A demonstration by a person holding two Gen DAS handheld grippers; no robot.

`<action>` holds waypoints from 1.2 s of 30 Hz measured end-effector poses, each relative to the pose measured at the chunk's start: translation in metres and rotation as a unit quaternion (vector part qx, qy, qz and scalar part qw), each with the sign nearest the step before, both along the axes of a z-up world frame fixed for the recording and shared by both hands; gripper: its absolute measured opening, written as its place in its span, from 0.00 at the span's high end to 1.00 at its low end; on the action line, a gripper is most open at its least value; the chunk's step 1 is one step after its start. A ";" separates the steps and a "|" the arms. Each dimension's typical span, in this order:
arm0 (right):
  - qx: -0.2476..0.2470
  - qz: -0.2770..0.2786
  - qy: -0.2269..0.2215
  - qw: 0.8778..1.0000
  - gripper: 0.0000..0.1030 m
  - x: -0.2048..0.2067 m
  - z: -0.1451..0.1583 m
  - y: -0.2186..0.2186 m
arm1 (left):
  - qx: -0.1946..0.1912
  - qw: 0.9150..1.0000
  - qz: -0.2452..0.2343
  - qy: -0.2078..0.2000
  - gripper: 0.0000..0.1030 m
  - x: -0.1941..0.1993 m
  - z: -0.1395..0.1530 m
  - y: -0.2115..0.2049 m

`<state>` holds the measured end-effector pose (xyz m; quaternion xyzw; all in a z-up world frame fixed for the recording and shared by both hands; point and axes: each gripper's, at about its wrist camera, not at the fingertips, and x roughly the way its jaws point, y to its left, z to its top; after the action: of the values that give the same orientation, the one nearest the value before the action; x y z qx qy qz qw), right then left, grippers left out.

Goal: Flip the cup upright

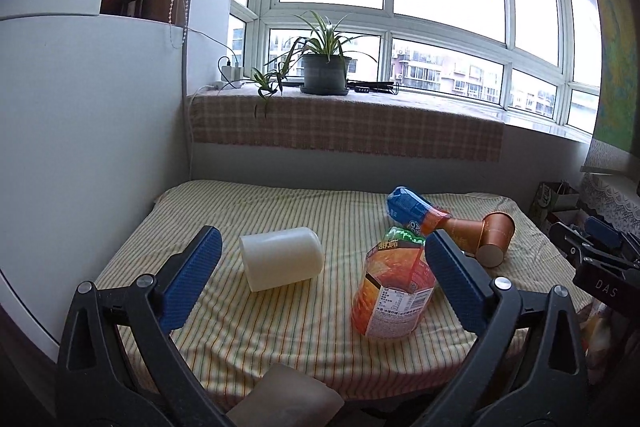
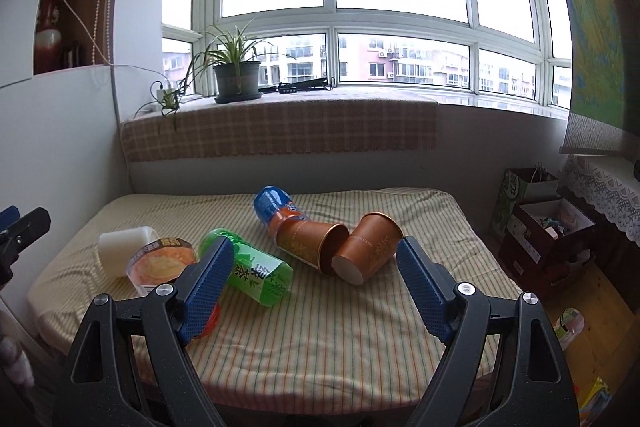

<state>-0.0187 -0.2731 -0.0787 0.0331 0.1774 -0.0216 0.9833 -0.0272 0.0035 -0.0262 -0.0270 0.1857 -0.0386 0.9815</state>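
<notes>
A translucent white cup [image 1: 280,259] lies on its side on the striped table [image 1: 280,339], between and just beyond my open left gripper [image 1: 320,251]; it also shows at the left of the right wrist view [image 2: 124,247]. Two brown paper cups lie on their sides together: one [image 2: 368,247] with its base toward me, the other [image 2: 310,241] behind it. My right gripper [image 2: 316,259] is open and empty, just short of them. They show at the right in the left wrist view [image 1: 494,239].
An orange drink carton [image 1: 394,295] stands near my left gripper's right finger. A green bottle [image 2: 256,273] and a blue-orange bottle [image 2: 276,209] lie on the table. A windowsill with a potted plant [image 1: 324,71] is behind. Boxes [image 2: 548,227] sit on the floor at right.
</notes>
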 end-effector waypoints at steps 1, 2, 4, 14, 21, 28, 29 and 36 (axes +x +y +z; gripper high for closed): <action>0.000 0.001 0.001 1.000 0.19 0.000 0.000 0.000 | 0.001 1.000 0.000 0.001 0.00 0.000 0.000 0.000; 0.000 0.002 0.002 1.000 0.19 0.000 -0.001 0.001 | 0.002 1.000 -0.001 0.002 0.00 0.001 0.000 0.000; 0.000 0.003 0.004 1.000 0.19 0.000 -0.001 0.002 | 0.002 1.000 0.000 0.002 0.00 0.001 0.000 0.000; -0.002 0.010 0.006 1.000 0.19 0.000 -0.001 0.005 | 0.002 1.000 0.003 -0.001 0.00 0.001 0.000 0.001; 0.001 0.012 0.008 1.000 0.19 0.001 -0.002 0.004 | 0.002 1.000 0.003 -0.001 0.00 0.001 0.000 0.001; 0.002 0.014 0.011 1.000 0.19 0.002 -0.003 0.004 | 0.002 1.000 0.006 -0.001 0.00 0.003 0.001 0.002; 0.002 0.014 0.011 1.000 0.19 0.003 -0.003 0.003 | 0.002 1.000 0.006 -0.001 0.00 0.003 0.001 0.002; 0.002 0.015 0.015 1.000 0.19 0.005 -0.004 0.003 | 0.009 1.000 0.008 0.000 0.00 0.005 0.002 0.001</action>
<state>-0.0135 -0.2703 -0.0831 0.0325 0.1925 -0.0074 0.9807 -0.0218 0.0049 -0.0238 -0.0200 0.1855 -0.0295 0.9820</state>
